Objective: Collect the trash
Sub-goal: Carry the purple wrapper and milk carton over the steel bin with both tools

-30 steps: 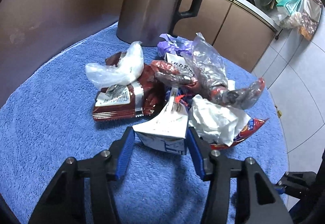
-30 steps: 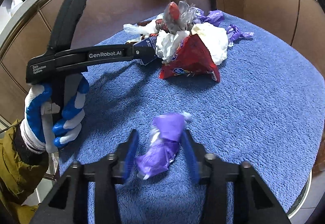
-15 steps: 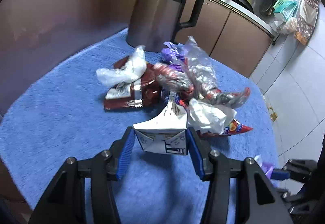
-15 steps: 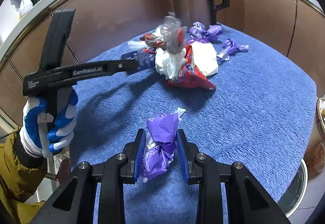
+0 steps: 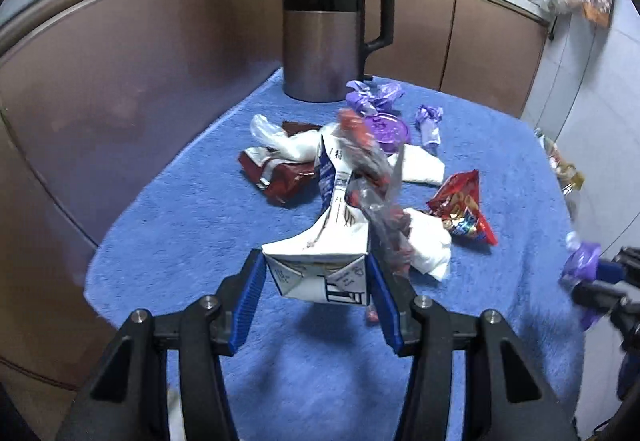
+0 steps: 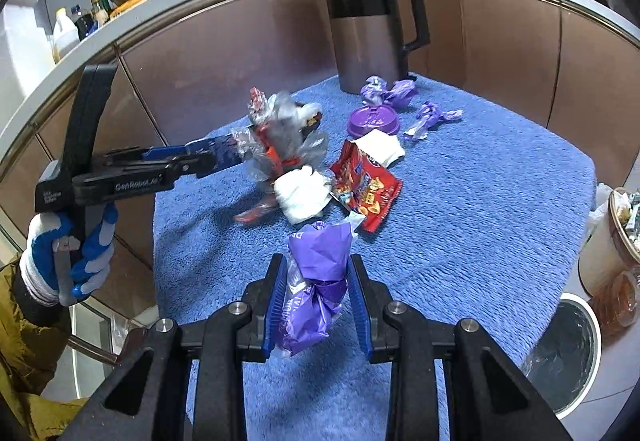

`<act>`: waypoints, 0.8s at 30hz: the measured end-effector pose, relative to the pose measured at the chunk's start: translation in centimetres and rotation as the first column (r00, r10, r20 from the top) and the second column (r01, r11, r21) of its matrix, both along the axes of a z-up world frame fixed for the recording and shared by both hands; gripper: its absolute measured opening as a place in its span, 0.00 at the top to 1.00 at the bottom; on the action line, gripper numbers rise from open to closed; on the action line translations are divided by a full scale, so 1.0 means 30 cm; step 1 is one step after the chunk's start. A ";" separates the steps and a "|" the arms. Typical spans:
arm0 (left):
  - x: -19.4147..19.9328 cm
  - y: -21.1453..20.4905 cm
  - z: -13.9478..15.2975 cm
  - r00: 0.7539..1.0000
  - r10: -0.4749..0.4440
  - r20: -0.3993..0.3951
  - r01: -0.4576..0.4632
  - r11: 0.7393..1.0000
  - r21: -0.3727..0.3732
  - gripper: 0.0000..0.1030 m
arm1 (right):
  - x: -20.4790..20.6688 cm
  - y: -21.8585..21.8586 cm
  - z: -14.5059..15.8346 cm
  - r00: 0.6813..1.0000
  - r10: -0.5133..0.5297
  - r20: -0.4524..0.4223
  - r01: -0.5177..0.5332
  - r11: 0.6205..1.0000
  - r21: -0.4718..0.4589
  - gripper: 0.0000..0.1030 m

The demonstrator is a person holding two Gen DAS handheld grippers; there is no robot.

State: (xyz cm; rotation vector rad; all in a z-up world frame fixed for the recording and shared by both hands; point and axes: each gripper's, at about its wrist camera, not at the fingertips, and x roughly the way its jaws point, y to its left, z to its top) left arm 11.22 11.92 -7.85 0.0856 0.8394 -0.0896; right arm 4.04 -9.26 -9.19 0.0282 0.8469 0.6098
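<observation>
A white-and-blue carton (image 5: 320, 273) is pinched between the pads of the left gripper (image 5: 318, 293) and held clear of the blue tabletop (image 5: 180, 225). A crumpled clear-and-red wrapper (image 5: 376, 185) is draped over the carton's far side and appears to be carried only by resting or snagging there; it is not seen to be clamped. The likeliest failure is judged to be this wrapper sliding off during transport, since it is blurred and hangs loosely. A small red scrap (image 6: 254, 216) is seen below it in the right wrist view; whether it is falling or lying on the cloth cannot be told.

A purple bag (image 6: 316, 289) is squeezed between the pads of the right gripper (image 6: 318, 305), also off the tabletop. Thin slippery film is gripped at its waist only, so slipping out under a quick swing is a risk.

A lined bin (image 6: 568, 337) is visible at the lower right, beside the tabletop edge. Both loads could be dropped short of it if they are released too early. More trash is left by the kettle (image 5: 320, 41): a red snack packet (image 6: 366, 189), white tissue (image 6: 302, 193) and a purple lid (image 6: 372, 119).
</observation>
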 end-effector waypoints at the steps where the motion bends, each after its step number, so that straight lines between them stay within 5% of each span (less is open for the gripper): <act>1: -0.004 -0.001 0.007 1.000 0.006 0.005 -0.006 1.000 0.009 0.52 | -0.006 -0.010 0.004 1.000 -0.005 0.004 0.005 1.000 0.005 0.72; 15: -0.063 -0.030 0.161 0.993 0.068 0.094 -0.069 0.997 0.015 0.52 | -0.063 -0.208 0.059 0.993 -0.109 0.049 0.104 0.991 0.089 0.72; 24: -0.061 -0.231 0.255 0.988 -0.053 0.144 0.054 0.999 -0.005 0.52 | -0.069 -0.463 0.034 0.961 -0.271 0.061 0.265 0.960 0.092 0.72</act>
